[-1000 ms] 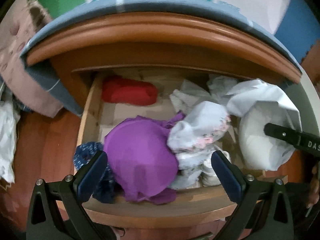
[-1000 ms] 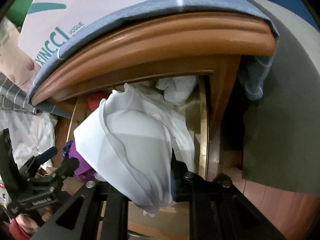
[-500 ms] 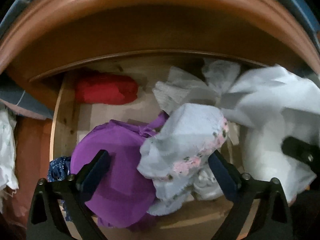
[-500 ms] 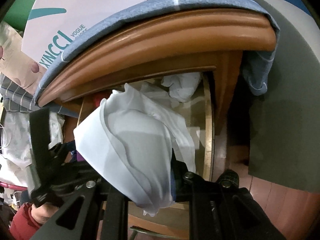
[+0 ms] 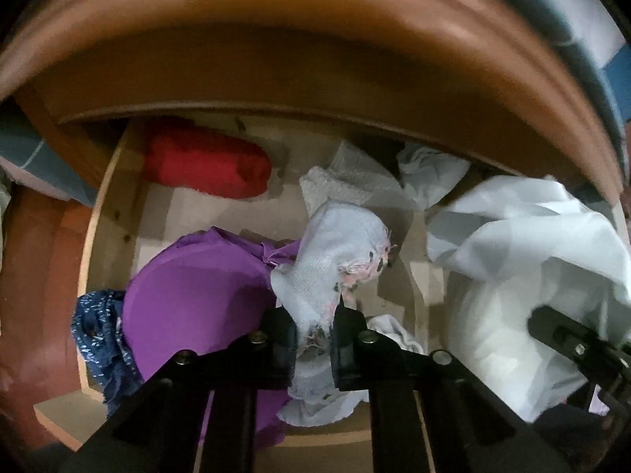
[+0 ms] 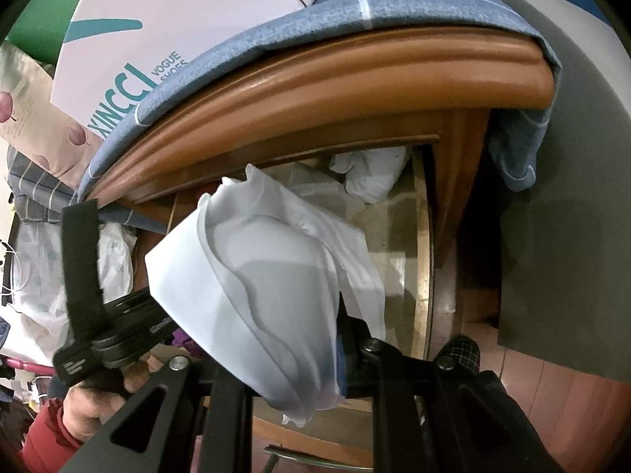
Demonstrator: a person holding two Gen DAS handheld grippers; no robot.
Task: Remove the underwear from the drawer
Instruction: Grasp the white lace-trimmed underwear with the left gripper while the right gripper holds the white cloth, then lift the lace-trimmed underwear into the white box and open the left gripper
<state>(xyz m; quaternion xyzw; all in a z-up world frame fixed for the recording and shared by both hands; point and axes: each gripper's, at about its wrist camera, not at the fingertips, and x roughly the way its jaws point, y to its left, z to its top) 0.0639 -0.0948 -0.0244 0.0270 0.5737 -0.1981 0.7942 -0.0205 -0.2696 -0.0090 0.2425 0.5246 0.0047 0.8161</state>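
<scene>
Underwear: we count a pale blue pair [image 5: 335, 252] with pink trim at the near middle of the open drawer [image 5: 98, 244], pinched by our left gripper [image 5: 313, 339]. A white garment [image 6: 256, 276] hangs clamped in our right gripper [image 6: 276, 370] above the drawer's right side. Purple bra [image 5: 197, 299] left; red roll [image 5: 205, 165] far left.

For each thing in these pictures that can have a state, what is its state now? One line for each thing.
Drawer: pulled open.
Left gripper: shut on the pale blue underwear.
Right gripper: shut on the white garment, held above the drawer.
Purple bra: lying in the drawer, not held.
Red cloth: rolled up, at the drawer's back.
</scene>
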